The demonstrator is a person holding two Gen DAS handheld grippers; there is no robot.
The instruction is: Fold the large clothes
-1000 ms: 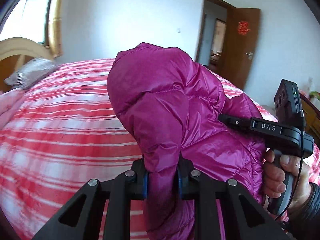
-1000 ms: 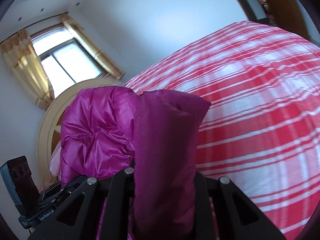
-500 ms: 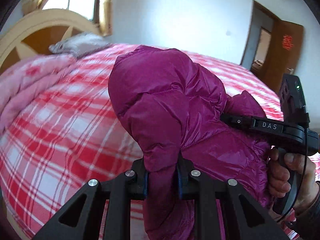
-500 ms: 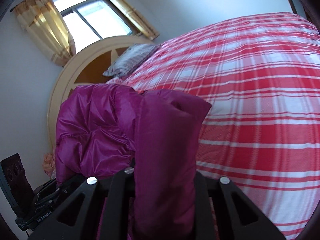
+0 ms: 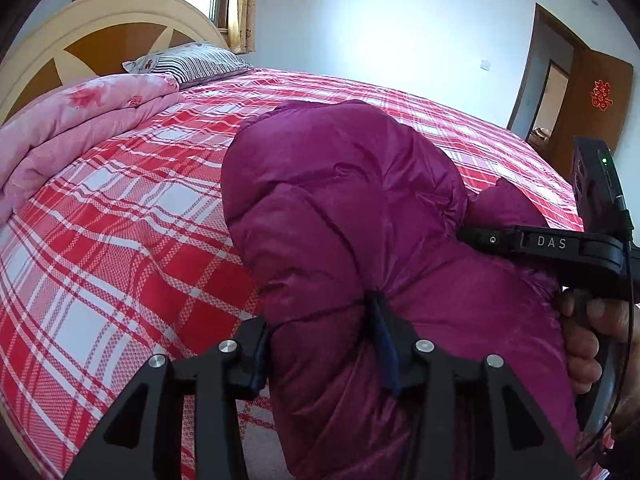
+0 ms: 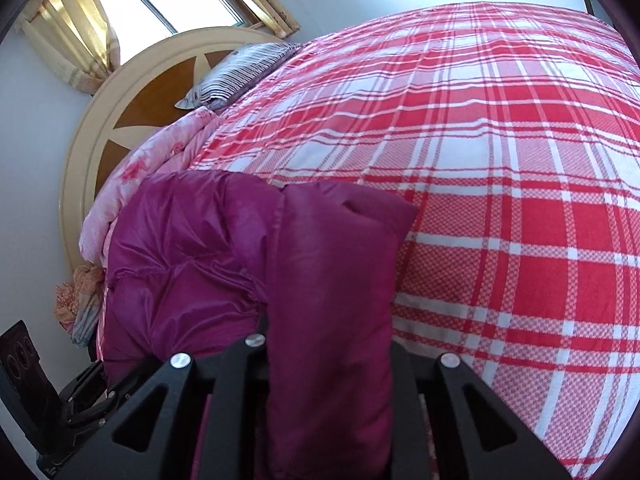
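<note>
A magenta puffer jacket [image 5: 352,208] hangs bunched between both grippers above the red plaid bed [image 5: 120,240]. My left gripper [image 5: 324,344] is shut on a thick fold of the jacket, and fabric bulges up and over its fingers. My right gripper [image 6: 328,344] is shut on another fold of the jacket [image 6: 332,272], which drapes forward and hides its fingertips. The right gripper's body also shows in the left wrist view [image 5: 560,248], held by a hand at the jacket's right side. The left gripper's body shows at the lower left of the right wrist view [image 6: 52,400].
The bed [image 6: 500,160] has a red and white plaid cover. A folded pink quilt [image 5: 72,128] and a striped pillow [image 5: 192,60] lie by the round headboard [image 5: 80,32]. A brown door [image 5: 596,100] stands open at the far right.
Both grippers have swung with the jacket toward the head of the bed, and the headboard, quilt and pillow have come into view. The grips on the jacket stay the same.
</note>
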